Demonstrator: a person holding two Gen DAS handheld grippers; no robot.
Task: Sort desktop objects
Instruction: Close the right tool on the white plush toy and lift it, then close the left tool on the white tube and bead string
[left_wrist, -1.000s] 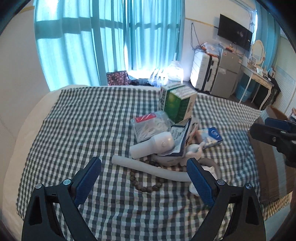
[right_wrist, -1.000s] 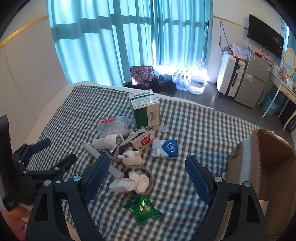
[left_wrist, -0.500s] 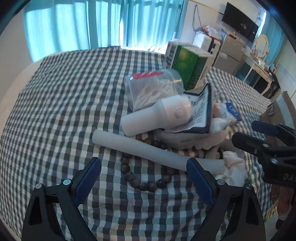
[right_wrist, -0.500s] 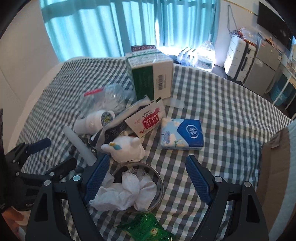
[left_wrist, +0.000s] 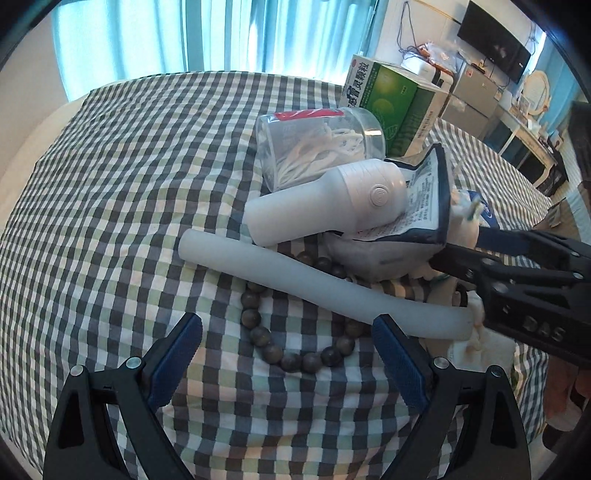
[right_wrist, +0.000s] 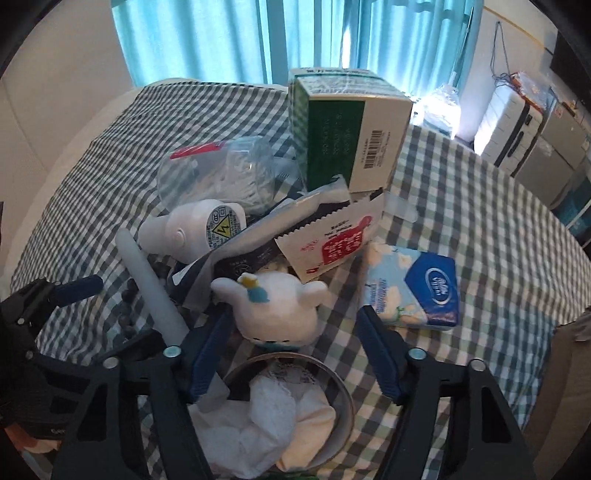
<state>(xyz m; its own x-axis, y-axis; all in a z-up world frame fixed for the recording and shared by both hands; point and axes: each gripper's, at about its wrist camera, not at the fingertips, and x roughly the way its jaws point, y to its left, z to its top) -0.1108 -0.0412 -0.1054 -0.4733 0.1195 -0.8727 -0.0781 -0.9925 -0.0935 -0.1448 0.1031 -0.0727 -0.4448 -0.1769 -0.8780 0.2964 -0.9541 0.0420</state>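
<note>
A pile of objects lies on a checked cloth (left_wrist: 110, 184). My left gripper (left_wrist: 286, 349) is open, low over a dark bead bracelet (left_wrist: 295, 354) that lies partly under a long white tube (left_wrist: 314, 284). Behind them are a white handheld device (left_wrist: 332, 199), a clear jar of cotton swabs (left_wrist: 317, 144) and a green box (left_wrist: 395, 99). My right gripper (right_wrist: 295, 349) is open around a white plush toy (right_wrist: 277, 310), above a metal bowl (right_wrist: 343, 406) of crumpled tissue. A blue tissue pack (right_wrist: 413, 291) lies to its right.
A red-and-white paper packet (right_wrist: 332, 243) and a dark pouch lean in the pile. The right gripper's body (left_wrist: 524, 288) shows at the right of the left wrist view. Curtains, a suitcase (right_wrist: 506, 122) and cabinets stand behind. A brown edge (right_wrist: 561, 387) is at the right.
Both grippers have moved down and forward toward the pile. The left one now hangs over the bracelet and the right one now straddles the plush toy. Both stay open.
</note>
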